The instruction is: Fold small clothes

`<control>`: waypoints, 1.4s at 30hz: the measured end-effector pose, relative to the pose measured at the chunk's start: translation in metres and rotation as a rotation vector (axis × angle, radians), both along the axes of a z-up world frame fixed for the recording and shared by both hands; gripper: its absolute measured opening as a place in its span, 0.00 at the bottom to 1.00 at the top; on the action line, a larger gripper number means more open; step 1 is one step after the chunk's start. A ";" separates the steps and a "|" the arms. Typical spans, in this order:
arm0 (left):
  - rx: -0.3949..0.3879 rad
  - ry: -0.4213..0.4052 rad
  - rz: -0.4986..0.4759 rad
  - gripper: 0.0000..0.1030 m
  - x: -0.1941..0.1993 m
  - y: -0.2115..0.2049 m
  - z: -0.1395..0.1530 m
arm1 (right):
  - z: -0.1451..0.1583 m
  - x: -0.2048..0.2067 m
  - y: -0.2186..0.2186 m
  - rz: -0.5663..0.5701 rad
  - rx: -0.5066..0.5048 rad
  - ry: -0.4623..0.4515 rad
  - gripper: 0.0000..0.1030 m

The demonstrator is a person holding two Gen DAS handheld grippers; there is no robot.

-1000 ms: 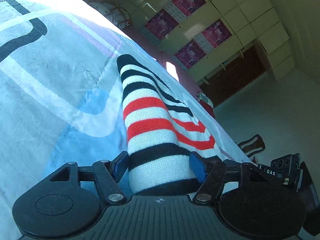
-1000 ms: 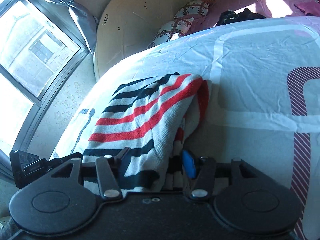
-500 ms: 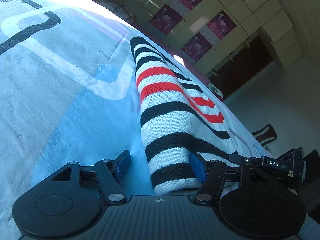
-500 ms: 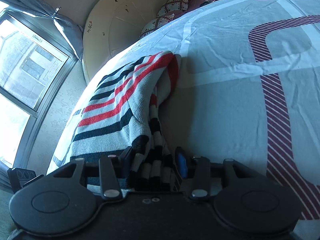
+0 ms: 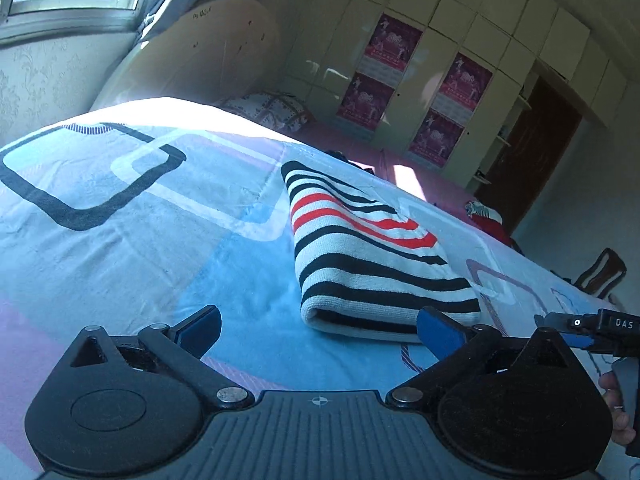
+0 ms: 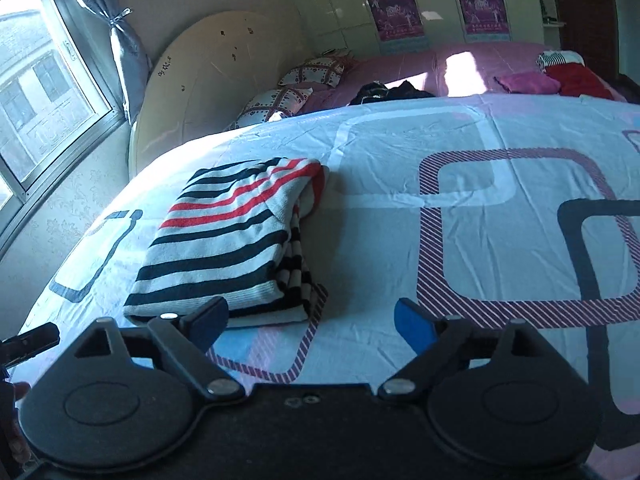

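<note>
Two hand-held grippers, both wide open and holding nothing, jaws just spread apart: left gripper [image 5: 318, 326] and right gripper [image 6: 310, 322], each poised above a bedspread [image 6: 400, 240] patterned with rounded squares. Striped sweater [image 5: 360, 256], folded into a compact rectangle of black, white and red bands, lying flat on the cover just beyond the fingertips, clear of the blue pads [image 5: 438, 334] on both tools. From the right wrist view, same sweater [image 6: 236, 240] set left of centre, its open edges facing right, nearer end partly behind the left-hand finger. Farther off, patterned pillows [image 6: 296, 88] against a rounded headboard [image 6: 224, 64], dark clothes [image 6: 388, 92] and a red and pink heap [image 6: 560, 78] on a pink blanket. Beyond, pale wardrobe doors carrying magenta posters [image 5: 394, 46], a window [image 6: 36, 92] with a tied curtain at the left.
</note>
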State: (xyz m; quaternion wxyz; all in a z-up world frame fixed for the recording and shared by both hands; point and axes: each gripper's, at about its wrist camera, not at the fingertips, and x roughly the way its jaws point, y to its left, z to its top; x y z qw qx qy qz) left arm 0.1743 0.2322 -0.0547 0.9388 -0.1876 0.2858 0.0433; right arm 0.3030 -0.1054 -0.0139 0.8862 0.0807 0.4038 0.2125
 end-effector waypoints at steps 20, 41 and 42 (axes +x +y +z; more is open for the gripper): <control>0.164 -0.140 -0.060 1.00 -0.234 -0.128 0.122 | 0.119 -0.248 -0.021 0.006 -0.107 -0.283 0.92; 0.219 -0.194 -0.093 1.00 -0.227 -0.161 0.157 | 0.132 -0.259 -0.028 0.005 -0.105 -0.328 0.93; 0.220 -0.196 -0.095 1.00 -0.226 -0.162 0.157 | 0.132 -0.260 -0.028 0.003 -0.105 -0.329 0.93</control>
